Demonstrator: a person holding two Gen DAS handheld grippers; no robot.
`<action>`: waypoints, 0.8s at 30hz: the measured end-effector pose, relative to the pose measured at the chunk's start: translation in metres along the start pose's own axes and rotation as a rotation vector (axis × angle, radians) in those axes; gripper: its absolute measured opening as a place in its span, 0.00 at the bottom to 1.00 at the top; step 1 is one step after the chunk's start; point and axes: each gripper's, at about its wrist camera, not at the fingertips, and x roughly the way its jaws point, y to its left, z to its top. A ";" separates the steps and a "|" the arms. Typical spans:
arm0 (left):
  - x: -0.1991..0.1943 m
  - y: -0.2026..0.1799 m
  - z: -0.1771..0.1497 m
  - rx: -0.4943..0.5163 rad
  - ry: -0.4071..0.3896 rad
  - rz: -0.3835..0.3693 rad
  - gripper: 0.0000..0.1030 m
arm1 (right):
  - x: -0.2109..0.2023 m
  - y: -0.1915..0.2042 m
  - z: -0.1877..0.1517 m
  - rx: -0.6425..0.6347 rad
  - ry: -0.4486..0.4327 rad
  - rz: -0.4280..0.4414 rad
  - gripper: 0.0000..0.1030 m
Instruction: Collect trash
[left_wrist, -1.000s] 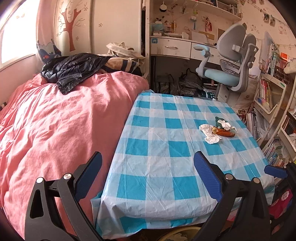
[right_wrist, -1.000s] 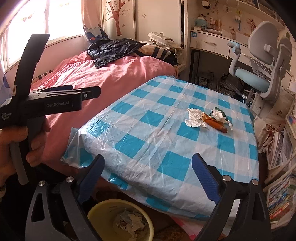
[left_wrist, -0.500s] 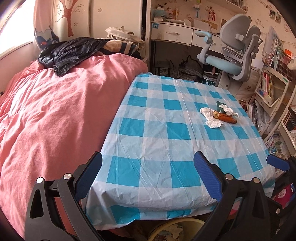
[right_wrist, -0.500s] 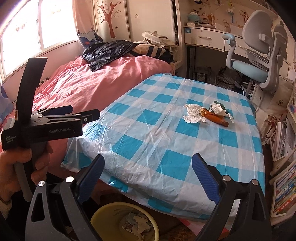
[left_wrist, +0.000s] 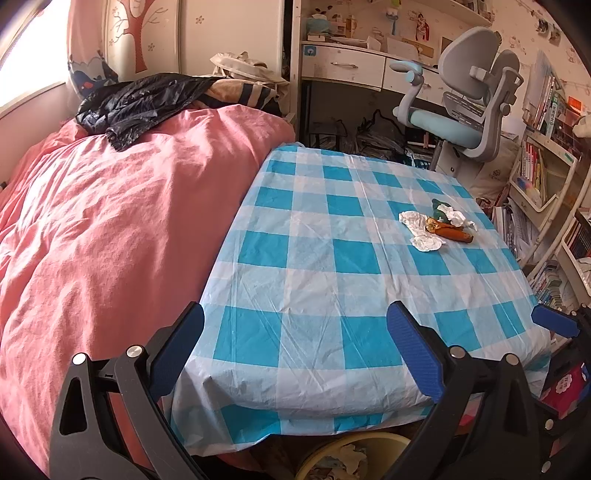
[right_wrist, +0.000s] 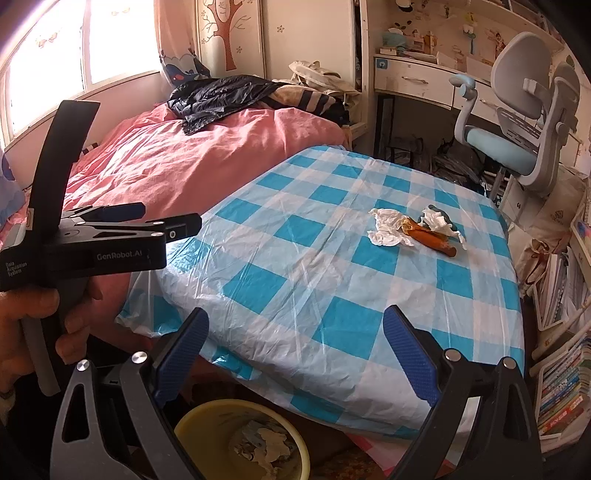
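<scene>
From the left wrist, the left gripper (left_wrist: 295, 347) hangs agape, empty, short of the trash pile (left_wrist: 436, 227) far across the desk (left_wrist: 306, 280). From the right wrist, the right gripper (right_wrist: 295, 354) gapes empty above the yellow bin (right_wrist: 207, 417); loose tissues could slip from a shallow pinch.

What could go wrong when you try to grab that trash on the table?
The crumpled tissues and the brown peel lie tangled in one pile, so pinching one might drag or scatter the rest. The plastic tablecloth is wrinkled and could get pinched too. The yellow bin sits below the table edge, so a drop could miss it.
</scene>
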 end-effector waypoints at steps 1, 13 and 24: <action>0.000 0.000 0.000 0.000 0.000 -0.001 0.93 | 0.000 0.000 0.000 -0.002 0.001 0.000 0.89; 0.000 0.000 0.000 -0.002 0.001 -0.002 0.93 | 0.004 0.003 0.001 -0.012 0.006 -0.001 0.89; 0.000 0.000 0.000 -0.003 0.000 -0.002 0.93 | 0.004 0.003 0.001 -0.012 0.006 -0.002 0.89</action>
